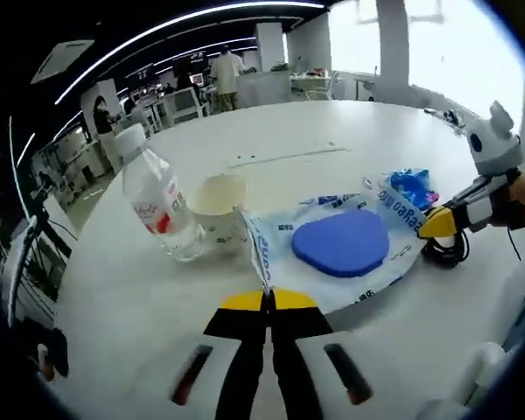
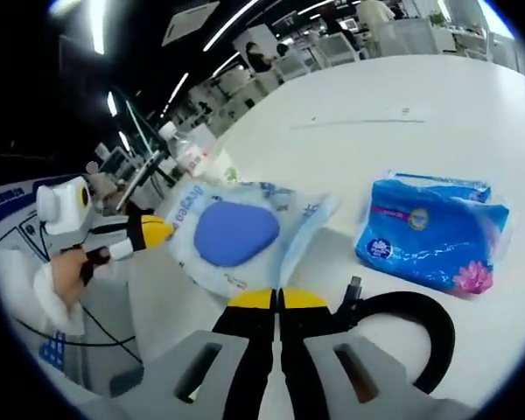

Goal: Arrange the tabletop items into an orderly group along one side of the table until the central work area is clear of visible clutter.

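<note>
In the left gripper view, the left gripper [image 1: 268, 302] rises from the bottom centre, its yellow-tipped jaws pressed together on the near edge of a clear plastic pouch [image 1: 332, 249] with a blue oval pad inside. The pouch lies across the middle of the frame, its long axis running from lower left to upper right; blue lettering along its edges is too warped to read. Left of it stand a paper cup [image 1: 219, 206] and a tilted water bottle [image 1: 162, 206] with a red-and-white label, cap toward the upper left. At the right edge, the right gripper [image 1: 439, 223] meets the pouch's far end beside a black cable [image 1: 446, 249].

In the right gripper view, the right gripper [image 2: 278, 302] has its jaws closed on the pouch [image 2: 241, 232] at lower centre; the left gripper [image 2: 153, 232] is at the pouch's left end. A blue tissue pack [image 2: 433, 232] lies at right on the white table [image 2: 402, 114], its print unreadable.
</note>
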### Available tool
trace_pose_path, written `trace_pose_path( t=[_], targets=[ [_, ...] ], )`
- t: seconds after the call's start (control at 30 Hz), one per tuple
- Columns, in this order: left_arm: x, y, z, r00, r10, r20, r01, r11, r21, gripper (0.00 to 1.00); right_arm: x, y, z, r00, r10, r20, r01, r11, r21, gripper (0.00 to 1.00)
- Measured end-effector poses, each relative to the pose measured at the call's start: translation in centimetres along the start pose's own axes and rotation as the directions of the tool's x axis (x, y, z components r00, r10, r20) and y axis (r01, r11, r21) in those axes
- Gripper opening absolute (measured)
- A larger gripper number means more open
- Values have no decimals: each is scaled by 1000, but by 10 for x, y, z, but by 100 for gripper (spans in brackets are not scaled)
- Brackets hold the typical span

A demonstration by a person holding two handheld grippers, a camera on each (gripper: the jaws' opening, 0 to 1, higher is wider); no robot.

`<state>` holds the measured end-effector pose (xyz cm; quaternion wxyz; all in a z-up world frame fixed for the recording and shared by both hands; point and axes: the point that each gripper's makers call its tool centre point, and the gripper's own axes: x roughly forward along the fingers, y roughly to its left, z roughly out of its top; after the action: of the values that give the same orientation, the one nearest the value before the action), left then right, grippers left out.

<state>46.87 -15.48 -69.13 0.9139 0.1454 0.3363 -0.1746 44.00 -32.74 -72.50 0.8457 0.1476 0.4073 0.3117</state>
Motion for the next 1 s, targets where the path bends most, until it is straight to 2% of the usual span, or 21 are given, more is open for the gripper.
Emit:
trace_pose_path(
  t=[0.1, 0.3, 0.47, 0.67, 0.83, 1.0],
  targets=[
    [4, -1, 11, 1000, -1, 11, 1, 1000, 23, 0, -1, -5, 6, 1000, -9, 17, 9, 1000, 7, 0],
    [17, 3, 29, 1000, 1, 20, -3, 996, 84, 0, 0, -12, 29, 999, -31, 44, 33, 998, -48, 0],
    [31, 4, 38, 1000, -3, 14, 2, 992, 124, 0, 4, -22, 39, 998, -49, 46, 52, 997, -52, 0],
    [44, -1, 38, 1000, -17, -10, 18, 984, 179, 0, 6, -32, 41, 997, -69, 40, 71, 996, -52, 0],
    [52, -2, 35, 1000, -19, -25, 24, 980, 196, 0, 11, -38, 40, 996, -81, 25, 82, 995, -51, 0],
    [60, 2, 28, 998, -3, -67, 19, 969, 244, 0, 20, -39, 40, 996, -92, -3, 92, 993, -78, 0]
  ],
)
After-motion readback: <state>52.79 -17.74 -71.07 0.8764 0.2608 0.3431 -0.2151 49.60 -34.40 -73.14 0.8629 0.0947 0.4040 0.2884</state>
